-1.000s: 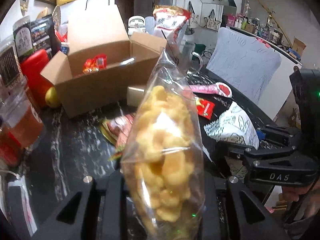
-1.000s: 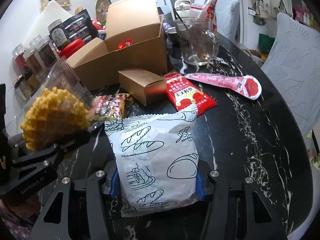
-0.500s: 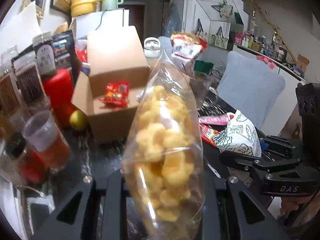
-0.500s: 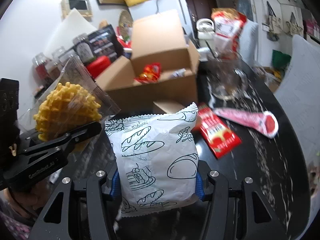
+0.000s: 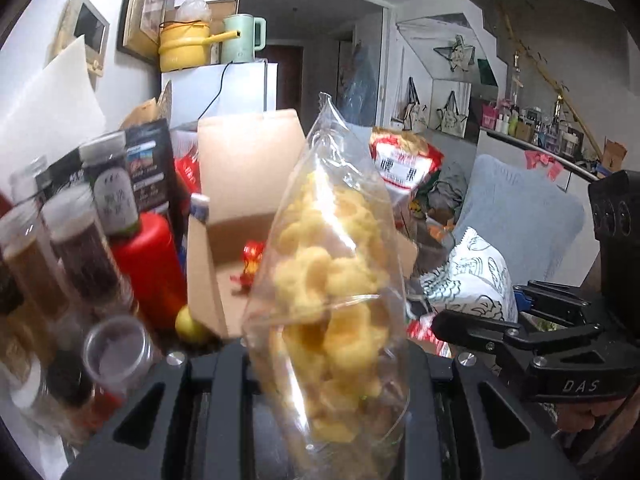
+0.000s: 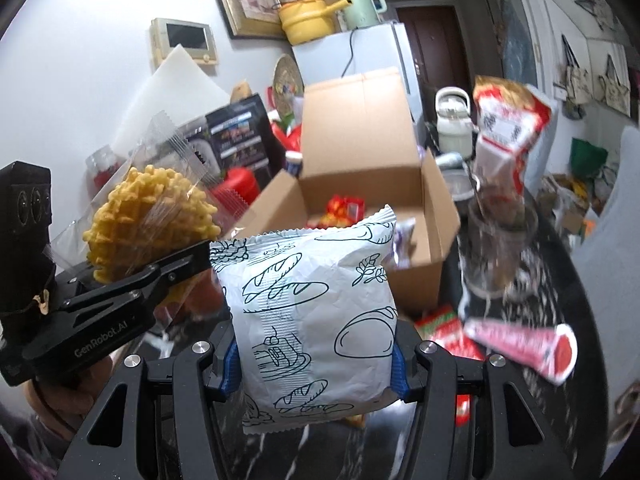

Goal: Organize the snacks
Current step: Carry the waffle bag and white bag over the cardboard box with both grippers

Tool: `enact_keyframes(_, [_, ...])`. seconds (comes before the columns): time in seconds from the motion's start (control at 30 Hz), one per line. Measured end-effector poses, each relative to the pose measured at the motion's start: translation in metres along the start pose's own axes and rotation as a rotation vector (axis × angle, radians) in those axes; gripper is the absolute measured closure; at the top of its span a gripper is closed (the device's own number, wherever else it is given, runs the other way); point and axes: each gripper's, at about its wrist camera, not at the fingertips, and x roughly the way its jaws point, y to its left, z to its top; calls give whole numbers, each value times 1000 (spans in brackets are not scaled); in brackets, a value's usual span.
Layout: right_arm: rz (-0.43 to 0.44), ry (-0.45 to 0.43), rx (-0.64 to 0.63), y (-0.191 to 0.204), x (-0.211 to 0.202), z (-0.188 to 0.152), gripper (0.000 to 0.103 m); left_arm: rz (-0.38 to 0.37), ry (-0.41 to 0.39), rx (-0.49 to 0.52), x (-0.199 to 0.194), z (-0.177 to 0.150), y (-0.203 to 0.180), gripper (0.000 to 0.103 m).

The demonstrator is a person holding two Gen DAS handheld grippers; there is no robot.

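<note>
While both hands are up off the tabletop, each one carries a snack toward the open box at the far side. Left gripper: jaws pinched tight on the clear waffle bag, which stands upright in front of the lens, its twisted top tilting a little left. Right gripper: jaws part-way closed, blue pads pressing both sides of the white bread packet, firm hold by the look of it. From the right wrist view the left gripper sits just left of the packet, waffle bag raised beside it. Box ahead, flaps up, a red sweet wrapper already lying inside, so there's room. This looks like the carry step: both items lifted, neither yet over the opening. Next move, I'd say, calls for bringing each hand forward above the near wall of the box, clearing the raised flaps, then letting go one at a time so the two bags don't collide. Watch the glass mug standing just right of the box, and the red bottle and jars crowding its left side; a wide swing could knock either. More snacks wait on the tabletop to the right: a pink cone packet and a red packet near the box.
</note>
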Motion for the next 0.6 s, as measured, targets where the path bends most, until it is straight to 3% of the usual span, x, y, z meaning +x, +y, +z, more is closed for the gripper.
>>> enact_keyframes(0.27, [-10,-43,-17,-13,24,51,47,7,-57,-2,32,38,13,78])
enact_keyframes(0.6, [-19,-73,-57,-33,63,98,47,36,-75,-14,82,70,29,78])
